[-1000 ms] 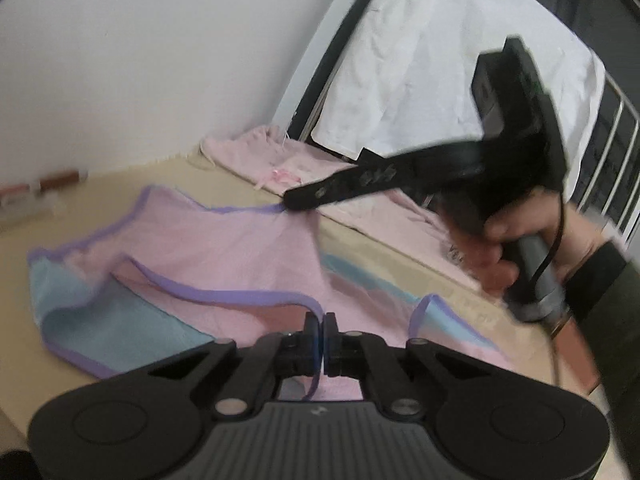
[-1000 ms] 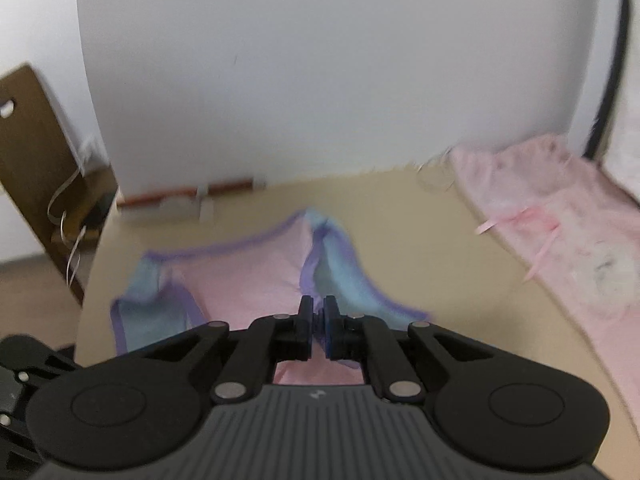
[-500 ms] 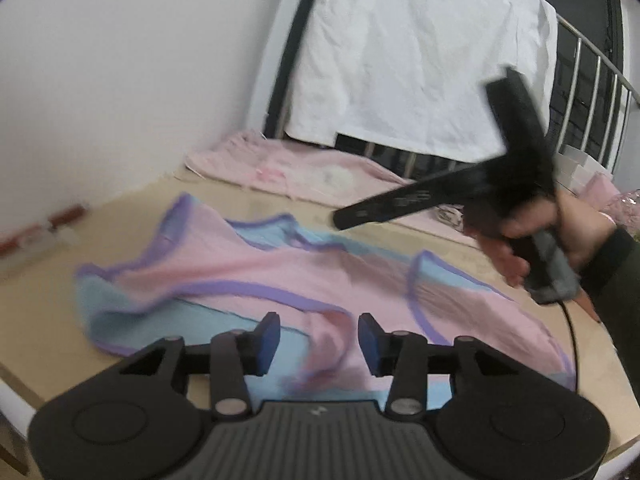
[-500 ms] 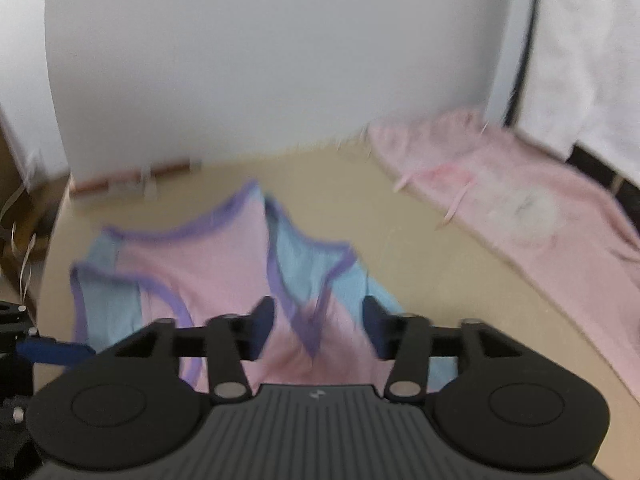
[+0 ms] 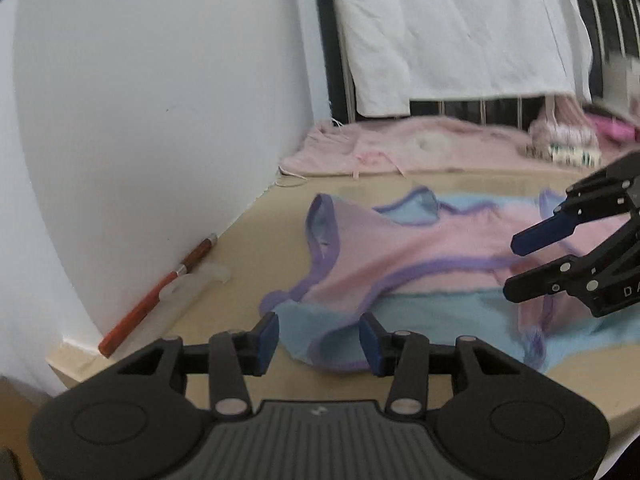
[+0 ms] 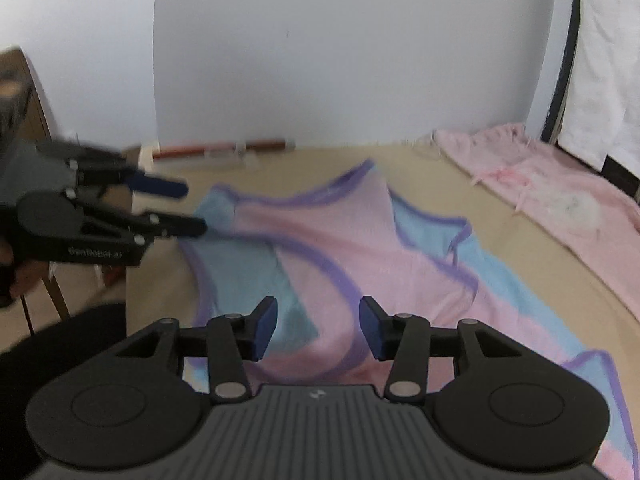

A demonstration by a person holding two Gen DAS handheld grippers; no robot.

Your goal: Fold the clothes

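A pink and light-blue garment (image 5: pixel 420 256) with purple trim lies crumpled on the tan table (image 5: pixel 256 240). My left gripper (image 5: pixel 318 338) is open just above the garment's near blue corner, with nothing between its fingers. My right gripper (image 6: pixel 318 330) is open over the pink and blue folds (image 6: pixel 332 248), holding nothing. The right gripper (image 5: pixel 520 264) shows at the right edge of the left wrist view, open above the cloth. In the right wrist view the left gripper (image 6: pixel 192 208) appears at the left, open, beside the garment's blue corner.
A second pink garment (image 5: pixel 400 148) lies at the table's far end below a hanging white cloth (image 5: pixel 460 28). A red-handled tool (image 5: pixel 156 288) rests along the white wall (image 5: pixel 140 100). A brown wooden piece (image 6: pixel 28 100) stands off the table's left side.
Both grippers were shut on the garment one second ago, then opened and let it drop. The garment now lies loose on the table and both grippers have pulled back.
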